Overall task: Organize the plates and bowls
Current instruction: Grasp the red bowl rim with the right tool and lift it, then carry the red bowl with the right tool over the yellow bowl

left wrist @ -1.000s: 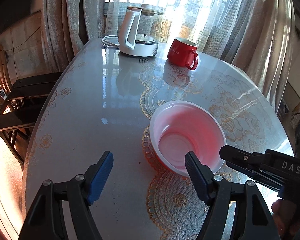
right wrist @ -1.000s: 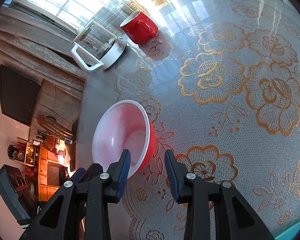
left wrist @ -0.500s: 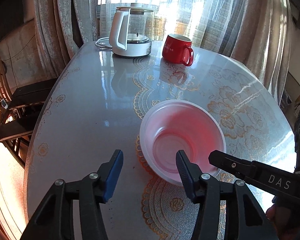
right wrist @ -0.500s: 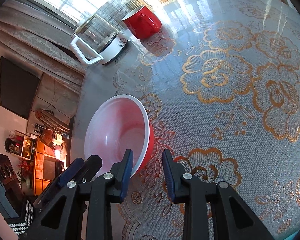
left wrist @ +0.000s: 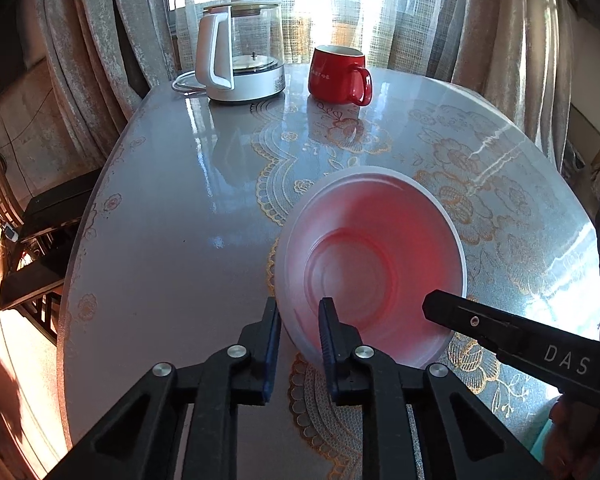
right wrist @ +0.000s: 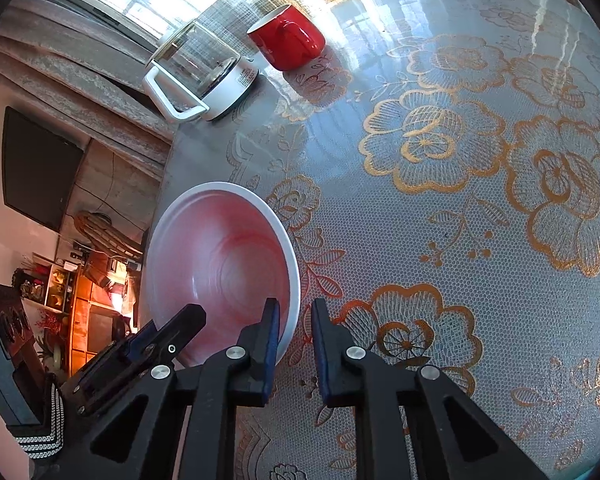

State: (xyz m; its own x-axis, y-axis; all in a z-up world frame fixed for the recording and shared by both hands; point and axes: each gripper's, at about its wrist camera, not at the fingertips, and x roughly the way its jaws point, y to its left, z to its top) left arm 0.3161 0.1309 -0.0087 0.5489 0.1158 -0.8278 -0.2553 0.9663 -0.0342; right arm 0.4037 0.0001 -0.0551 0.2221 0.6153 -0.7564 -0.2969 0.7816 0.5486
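A bowl (left wrist: 380, 256), pink-red inside with a white rim, is tipped up toward me over the lace-patterned table (left wrist: 160, 240). My left gripper (left wrist: 300, 320) has its jaws closing tight on the bowl's near left rim, and the pads press the wall between them. In the right wrist view the same bowl (right wrist: 220, 264) shows at lower left. There my right gripper (right wrist: 294, 324) is closing on the rim's right side, which sits pinched between its pads. One black finger of the right gripper (left wrist: 480, 322) reaches in from the right in the left wrist view.
A glass kettle with a white handle (left wrist: 240, 60) and a red mug (left wrist: 336, 76) stand at the table's far end by the curtains. A dark bench (left wrist: 48, 216) sits beyond the table's left edge. The golden flower pattern (right wrist: 440, 140) covers the right half.
Both grippers' jaws have narrowed from wide apart onto the bowl's rim. The bowl, flat on the table before, now tips up and fills more of each view.
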